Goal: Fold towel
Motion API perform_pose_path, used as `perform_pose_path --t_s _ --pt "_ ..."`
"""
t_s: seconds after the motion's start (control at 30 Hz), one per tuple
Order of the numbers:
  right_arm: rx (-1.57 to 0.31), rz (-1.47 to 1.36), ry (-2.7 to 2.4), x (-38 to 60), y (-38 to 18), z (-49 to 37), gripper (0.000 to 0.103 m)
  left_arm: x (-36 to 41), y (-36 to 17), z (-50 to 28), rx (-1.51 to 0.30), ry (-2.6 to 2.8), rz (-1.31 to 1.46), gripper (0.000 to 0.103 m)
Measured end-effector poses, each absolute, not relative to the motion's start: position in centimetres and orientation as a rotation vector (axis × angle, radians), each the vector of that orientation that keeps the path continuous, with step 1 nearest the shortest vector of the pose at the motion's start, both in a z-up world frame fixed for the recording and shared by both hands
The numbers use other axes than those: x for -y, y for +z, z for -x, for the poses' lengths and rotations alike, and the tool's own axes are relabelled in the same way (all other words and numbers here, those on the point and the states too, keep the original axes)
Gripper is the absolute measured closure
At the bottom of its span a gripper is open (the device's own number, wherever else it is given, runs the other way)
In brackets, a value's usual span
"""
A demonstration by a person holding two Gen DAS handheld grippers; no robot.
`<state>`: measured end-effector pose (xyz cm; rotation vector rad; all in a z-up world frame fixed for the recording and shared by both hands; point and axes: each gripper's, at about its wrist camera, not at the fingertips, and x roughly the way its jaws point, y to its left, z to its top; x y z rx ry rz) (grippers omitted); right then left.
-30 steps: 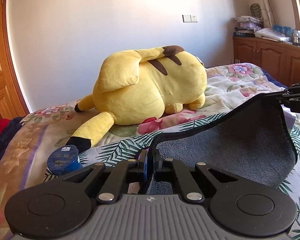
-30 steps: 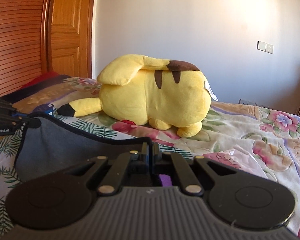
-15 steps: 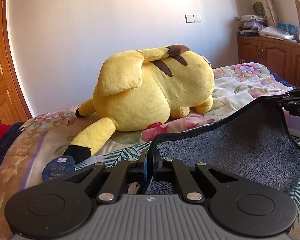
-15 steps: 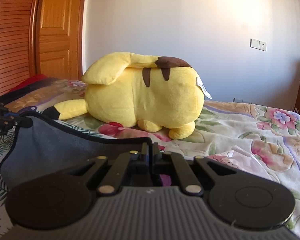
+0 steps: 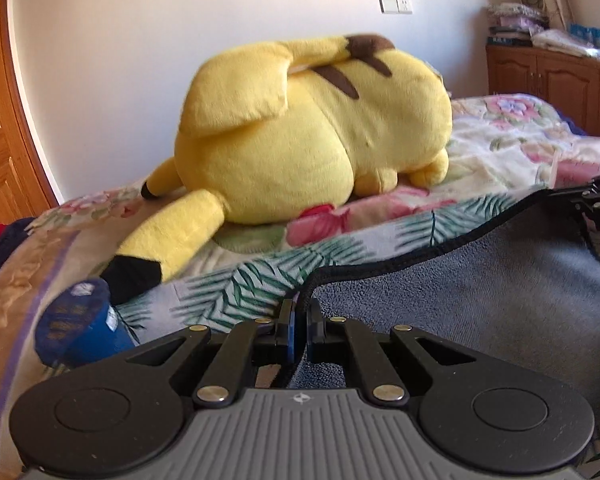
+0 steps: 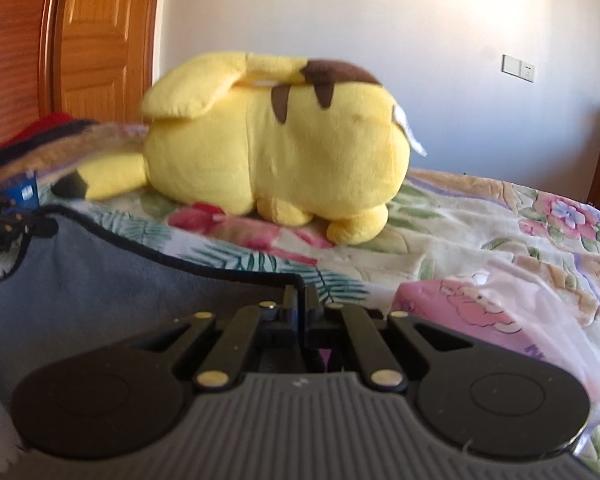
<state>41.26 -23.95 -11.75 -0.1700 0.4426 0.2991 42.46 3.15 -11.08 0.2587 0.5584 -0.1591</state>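
A grey towel with a black hem hangs stretched between my two grippers above the flowered bedspread. My left gripper is shut on its left corner. My right gripper is shut on its right corner, and the towel runs off to the left there. The right gripper shows at the right edge of the left wrist view. The left gripper shows at the left edge of the right wrist view. The towel's lower part is hidden below both views.
A large yellow plush toy lies on the bed just beyond the towel, also in the right wrist view. A blue round tub sits on the bed at the left. A wooden cabinet stands far right, a wooden door far left.
Both grippers have carried the towel's edge forward toward the plush toy, which now looks larger and nearer. The towel's top edge sits lower. Both grips are unchanged.
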Motion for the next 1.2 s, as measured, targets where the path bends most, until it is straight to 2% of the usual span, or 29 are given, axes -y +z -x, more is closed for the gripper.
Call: perform_pose_path --t_s 0.23,0.27,0.3,0.37,0.47,0.53,0.57,0.77,0.9,0.97,1.03,1.17,1.2 --pt "-0.485 0.185 0.293 23.8 -13.2 -42.0 0.099 -3.2 -12.1 -43.0 -0.569 -0.143 -0.248 0.103" --pt "-0.489 0.185 0.289 23.8 -13.3 -42.0 0.099 -3.1 -12.1 -43.0 -0.576 -0.138 -0.253 0.093" --pt "-0.494 0.18 0.285 23.8 -13.3 -42.0 0.099 -3.1 -12.1 -43.0 -0.576 -0.136 -0.252 0.076" --pt "-0.497 0.158 0.286 24.1 -13.3 -42.0 0.097 -3.1 -11.9 -42.8 -0.571 -0.14 -0.245 0.069" --pt "-0.499 0.152 0.286 24.2 -13.1 -41.9 0.082 -3.1 -11.7 -42.7 -0.58 -0.138 -0.235 0.067" --pt "-0.495 0.148 0.284 24.3 -12.9 -41.7 0.048 -3.1 -11.6 -42.3 -0.582 -0.142 -0.225 0.062" --pt "-0.493 0.145 0.285 24.4 -12.8 -41.5 0.044 -3.0 -11.4 -42.1 -0.582 -0.144 -0.222 0.059" --pt "-0.515 0.117 0.302 24.8 -11.8 -40.1 0.043 -2.4 -10.5 -39.7 -0.584 -0.164 -0.214 0.042" --pt "-0.531 0.088 0.308 25.0 -10.9 -38.4 0.039 -2.1 -9.6 -37.8 -0.593 -0.176 -0.193 0.038" --pt "-0.536 0.086 0.303 25.1 -10.4 -37.5 0.03 -1.9 -9.0 -37.0 -0.599 -0.179 -0.183 0.037" --pt "-0.533 0.092 0.294 25.0 -9.6 -36.7 0.016 -1.6 -8.3 -36.2 -0.601 -0.182 -0.182 0.035" --pt "-0.518 0.096 0.3 25.1 -7.8 -35.1 0.011 -1.2 -6.7 -34.4 -0.59 -0.178 -0.177 0.03" --pt "-0.519 0.096 0.301 25.1 -7.4 -34.8 0.004 -1.1 -6.2 -34.0 -0.583 -0.177 -0.177 0.029"
